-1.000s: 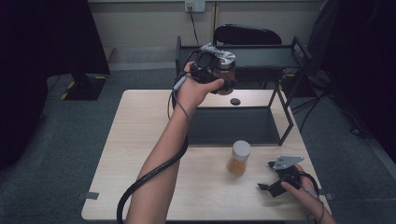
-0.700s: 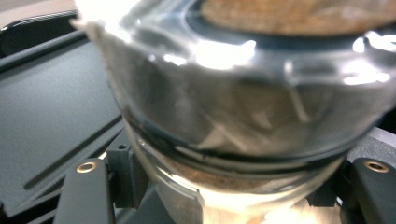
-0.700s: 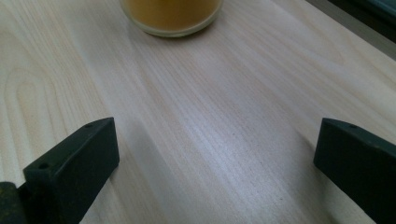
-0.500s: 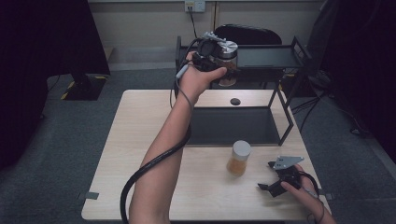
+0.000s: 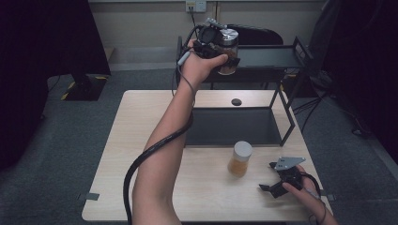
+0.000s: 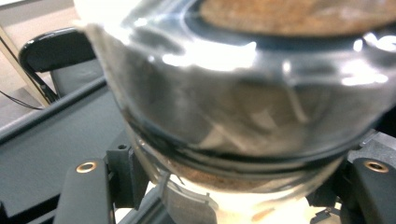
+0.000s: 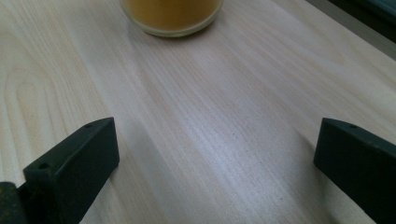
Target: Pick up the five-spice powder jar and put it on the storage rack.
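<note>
My left gripper (image 5: 220, 49) is raised at the back, level with the top shelf (image 5: 270, 56) of a black rack, and is shut on a glass jar (image 5: 228, 51) with a silver lid and brown contents. In the left gripper view that glass jar (image 6: 243, 93) sits close up between the two black jaws, tilted. A second jar (image 5: 240, 159), white-lidded with amber contents, stands upright on the wooden table (image 5: 141, 140) in front of the rack. My right gripper (image 5: 271, 185) rests open on the table just right of it. The right gripper view has the amber jar's base (image 7: 171, 16) ahead of the open jaws.
The black two-level rack has its lower tray (image 5: 230, 126) on the table's far half. A small dark round object (image 5: 236, 101) lies on the table behind the tray. A black chair (image 5: 256, 35) stands behind the rack. The left gripper's cable (image 5: 141, 159) hangs along the forearm.
My left gripper has risen with the silver-lidded jar and moved farther back and right, toward the rack's top shelf. The right gripper and the amber jar have stayed put.
</note>
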